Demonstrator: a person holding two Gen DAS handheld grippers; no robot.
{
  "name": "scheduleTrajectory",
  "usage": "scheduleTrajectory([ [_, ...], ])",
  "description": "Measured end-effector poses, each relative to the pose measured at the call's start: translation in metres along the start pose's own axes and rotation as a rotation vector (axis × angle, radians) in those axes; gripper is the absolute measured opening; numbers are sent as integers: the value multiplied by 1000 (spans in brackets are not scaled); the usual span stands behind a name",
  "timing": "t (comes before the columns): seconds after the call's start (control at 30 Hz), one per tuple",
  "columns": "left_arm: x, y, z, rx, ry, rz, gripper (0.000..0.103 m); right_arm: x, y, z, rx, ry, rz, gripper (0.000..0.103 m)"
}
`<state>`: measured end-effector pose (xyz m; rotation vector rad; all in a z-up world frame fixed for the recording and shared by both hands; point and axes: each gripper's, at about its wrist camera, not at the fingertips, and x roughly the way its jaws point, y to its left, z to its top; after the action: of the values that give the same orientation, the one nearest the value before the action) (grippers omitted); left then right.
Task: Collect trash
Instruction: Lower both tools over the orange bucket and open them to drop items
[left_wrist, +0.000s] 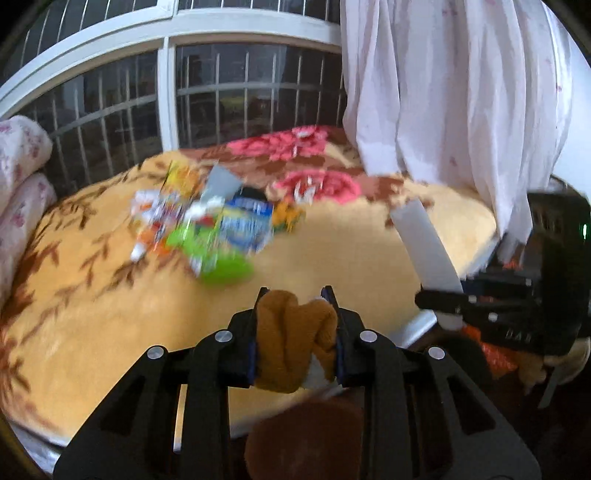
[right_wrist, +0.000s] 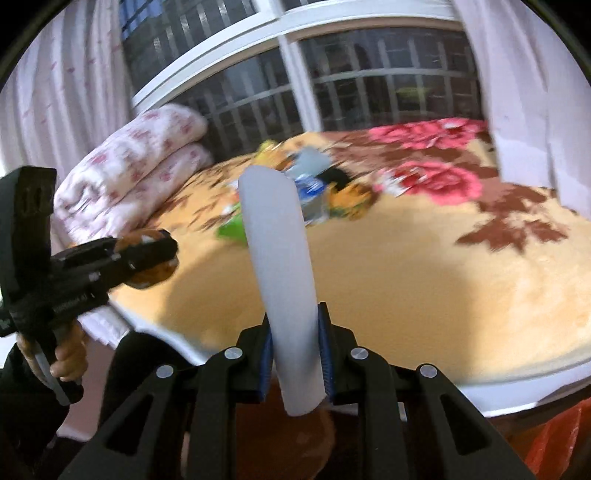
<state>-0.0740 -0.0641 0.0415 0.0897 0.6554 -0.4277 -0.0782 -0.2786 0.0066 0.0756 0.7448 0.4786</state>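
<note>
Ahead of me lies a bed under a yellow blanket (left_wrist: 332, 258) with brown leaf sprigs and big pink flowers at its far right. On my far left sits a folded quilt (right_wrist: 136, 162), white with small pink blossoms. Behind the bed runs a barred window (left_wrist: 240, 92), dark outside. A pale curtain (left_wrist: 461, 92) hangs at the right.

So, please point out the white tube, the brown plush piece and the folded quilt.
white tube (right_wrist: 284, 273), right wrist view, middle of its length.
brown plush piece (left_wrist: 295, 332), left wrist view, bunched part between the jaws.
folded quilt (right_wrist: 133, 166), right wrist view, upper fold.
</note>
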Motion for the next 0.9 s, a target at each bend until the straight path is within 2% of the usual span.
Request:
scheduleTrajectory([
  [0.2, 5, 1, -73, 25, 133, 38, 28, 17, 34, -44, -62, 156, 13, 21],
  [0.3, 21, 6, -108, 7, 218, 11, 28, 39, 41, -75, -84, 277, -3, 21],
  [0.43, 49, 9, -145, 5, 331, 4, 28, 66, 43, -102, -81, 391, 1, 21],
  [0.53, 64, 15, -157, -23, 384, -8, 28, 91, 43, -117, -89, 480, -5, 21],
  [0.67, 76, 24, -163, -43, 423, -12, 29, 116, 38, -129, -79, 551, -6, 23],
  [0.73, 82, 27, -165, -51, 440, -8, 42, 126, 36, -131, -80, 564, -6, 28],
  [0.77, 84, 29, -166, -60, 445, -9, 66, 129, 33, -134, -83, 565, -14, 41],
  [0.8, 84, 31, -166, -69, 440, -6, 83, 133, 32, -134, -87, 567, -23, 52],
  [0.9, 84, 38, -164, -100, 422, -30, 85, 135, 26, -135, -80, 568, -40, 53],
])
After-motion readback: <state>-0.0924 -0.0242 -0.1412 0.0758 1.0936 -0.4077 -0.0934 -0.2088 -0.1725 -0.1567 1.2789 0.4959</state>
